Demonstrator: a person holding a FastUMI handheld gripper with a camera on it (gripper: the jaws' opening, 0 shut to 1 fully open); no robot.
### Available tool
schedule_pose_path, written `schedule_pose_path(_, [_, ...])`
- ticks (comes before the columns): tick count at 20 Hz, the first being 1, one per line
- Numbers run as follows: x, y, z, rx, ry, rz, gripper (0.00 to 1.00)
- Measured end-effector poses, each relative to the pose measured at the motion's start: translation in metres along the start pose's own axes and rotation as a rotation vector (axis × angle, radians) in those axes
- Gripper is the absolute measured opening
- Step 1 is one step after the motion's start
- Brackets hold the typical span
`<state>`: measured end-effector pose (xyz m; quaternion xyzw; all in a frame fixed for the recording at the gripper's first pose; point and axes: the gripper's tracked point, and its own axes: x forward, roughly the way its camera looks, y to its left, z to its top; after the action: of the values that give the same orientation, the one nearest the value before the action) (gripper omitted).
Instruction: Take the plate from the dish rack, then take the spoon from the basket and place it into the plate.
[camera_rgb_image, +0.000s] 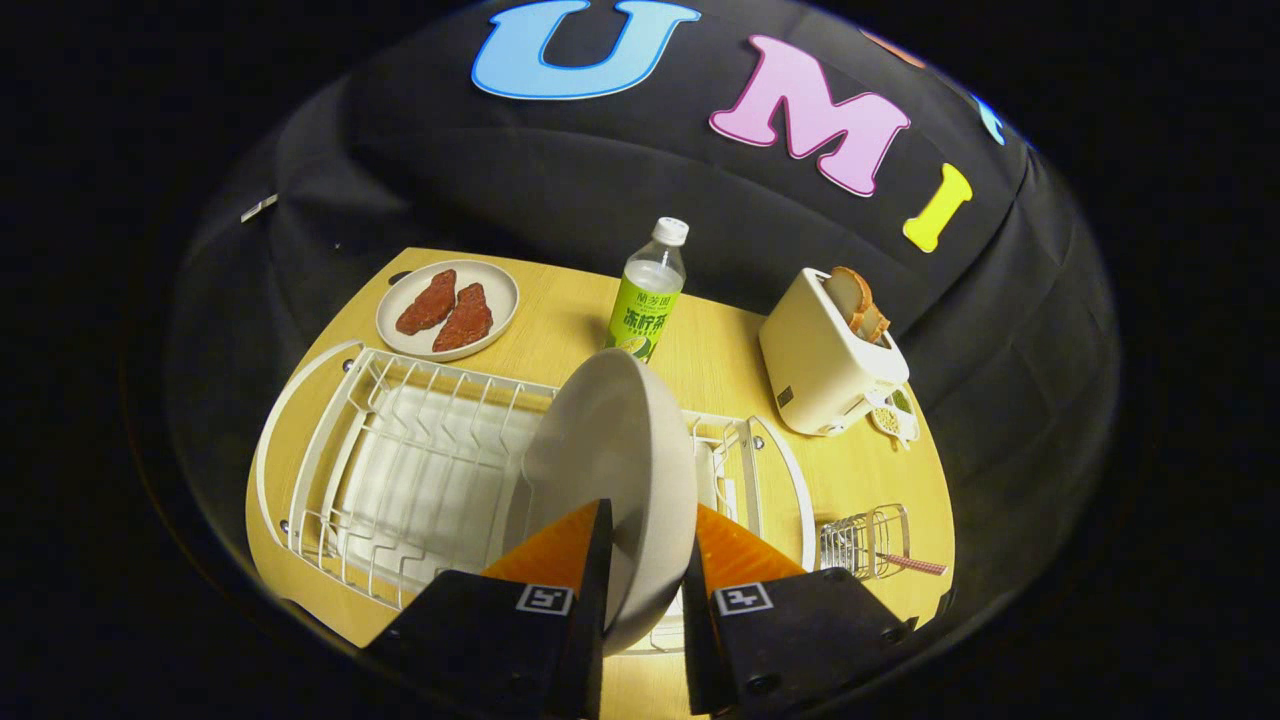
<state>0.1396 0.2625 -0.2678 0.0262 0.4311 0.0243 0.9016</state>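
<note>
Both gripper (645, 535) fingers clamp pale, seemingly tilted plate (610, 450)

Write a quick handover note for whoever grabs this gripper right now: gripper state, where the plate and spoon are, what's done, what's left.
Gripper: shut on the plate, one finger on each face of its rim, plate held on edge above the dish rack.
Spoon: lying in the small wire basket beside the rack, handle sticking out, in front of the toaster.
Done: plate gripped; it looks lifted out of the rack.
Left: set the plate flat on the table, fetch the spoon, put it in the plate.
</note>
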Motion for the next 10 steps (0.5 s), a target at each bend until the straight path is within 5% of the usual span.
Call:
schedule_pose_path(6, [-0.028, 0.019, 0.062, -0.252, -0.131, -0.105, 0.28])
schedule_pose_path(10, [-0.031, 0.004, 0.077, -0.209, -0.190, -0.107, 0.26])
